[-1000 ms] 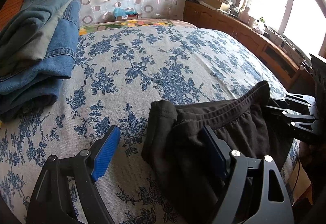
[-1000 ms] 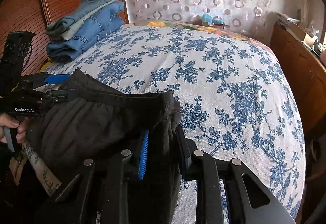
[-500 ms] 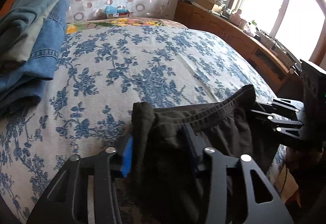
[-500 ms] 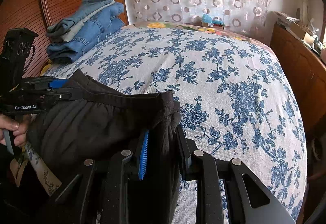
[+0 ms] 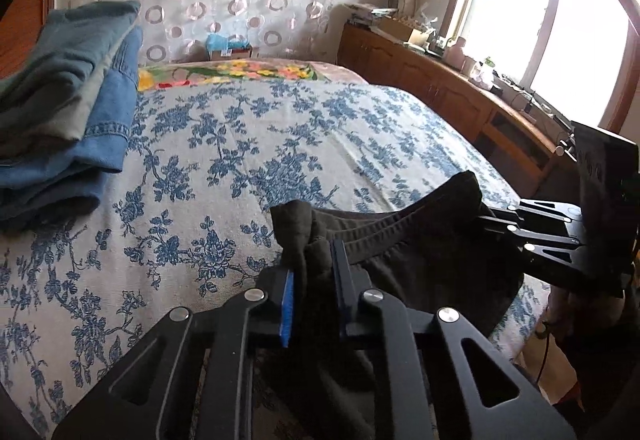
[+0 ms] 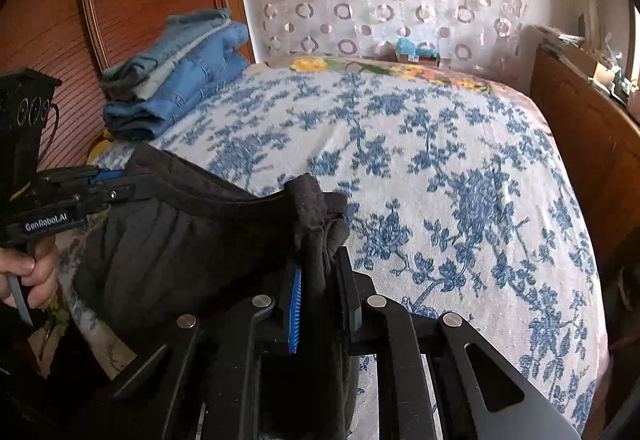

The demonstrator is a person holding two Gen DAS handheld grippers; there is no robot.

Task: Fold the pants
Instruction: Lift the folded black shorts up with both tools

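Note:
Black pants (image 5: 420, 252) hang by their waistband over the near edge of the bed. My left gripper (image 5: 314, 280) is shut on one end of the waistband. My right gripper (image 6: 320, 280) is shut on the other end (image 6: 316, 212). The waistband stretches between the two, a little above the bedspread. Each gripper shows in the other's view: the right one at the right edge (image 5: 544, 232), the left one at the left edge (image 6: 76, 192). The legs hang down out of sight.
A blue floral bedspread (image 5: 248, 136) covers the bed. A stack of folded jeans (image 5: 68, 108) lies at the headboard side (image 6: 176, 80). A wooden cabinet (image 5: 452, 96) with clutter runs under the window. A wooden headboard (image 6: 140, 0) stands at the left.
My left gripper went from open beside the waistband end to shut on it. Both grippers have lifted the waistband slightly. The right gripper stayed shut.

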